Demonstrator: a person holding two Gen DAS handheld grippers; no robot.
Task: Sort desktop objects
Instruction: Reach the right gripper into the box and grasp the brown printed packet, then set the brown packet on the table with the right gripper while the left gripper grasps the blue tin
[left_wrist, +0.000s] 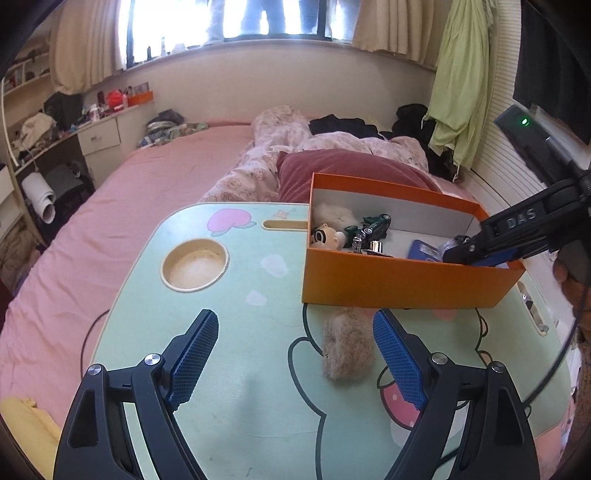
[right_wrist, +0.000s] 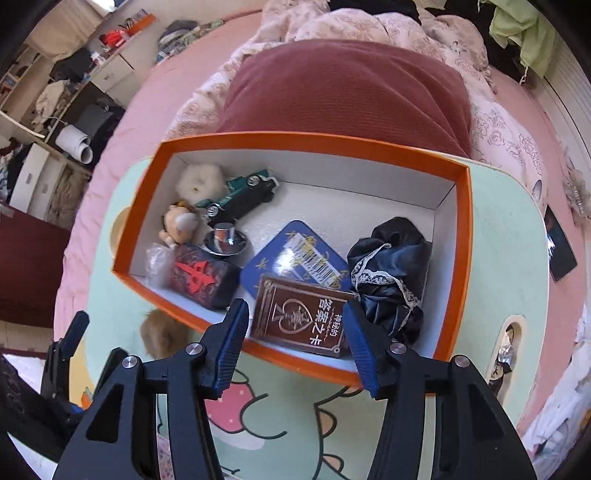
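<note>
An orange box (left_wrist: 399, 280) (right_wrist: 466, 236) stands on the green lap table (left_wrist: 236, 369). It holds a brown card box (right_wrist: 303, 317), a blue tin (right_wrist: 291, 251), a black lace cloth (right_wrist: 391, 266), a green toy car (right_wrist: 240, 195), a dark tile with a red mark (right_wrist: 201, 277), a metal knob (right_wrist: 225, 240) and small plush toys (right_wrist: 181, 221). A tan fur ball (left_wrist: 347, 347) lies on the table in front of the box, just left of my right finger. My left gripper (left_wrist: 295, 354) is open and empty. My right gripper (right_wrist: 295, 343) is open over the box's near wall, its fingers either side of the card box.
The table has a round cup recess (left_wrist: 195, 264) and a slot (left_wrist: 284, 224) at the back. It stands on a pink bed (left_wrist: 110, 229) with a maroon pillow (right_wrist: 343, 85) behind the box. A dark phone (right_wrist: 561, 247) lies right of the table.
</note>
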